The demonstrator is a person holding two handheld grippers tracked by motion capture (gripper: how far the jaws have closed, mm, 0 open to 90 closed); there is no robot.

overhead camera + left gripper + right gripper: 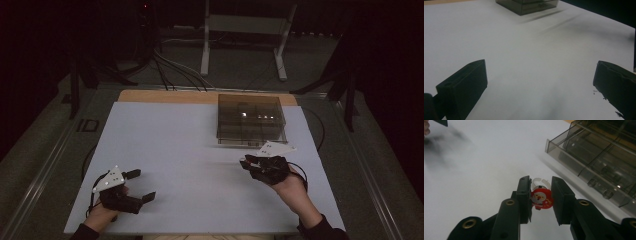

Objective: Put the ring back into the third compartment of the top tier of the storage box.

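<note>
The left gripper (pixel 136 186) hovers low at the near left of the white table (pixel 175 145), jaws spread wide and holding nothing. Right of centre, the right gripper (pixel 541 195) pinches a small red Santa ring (pixel 541 198) by its figure, its clear band (pixel 539 181) pointing forward. The smoky plastic drawer box (pixel 251 120) sits just beyond. Judging by this, keep the squeeze steady, since the ring looks slippery, and approach a drawer squarely.

Left tool (pixel 541 82) jaws wide apart over white table (pixel 529 50), box (pixel 527 5) far off.
</note>
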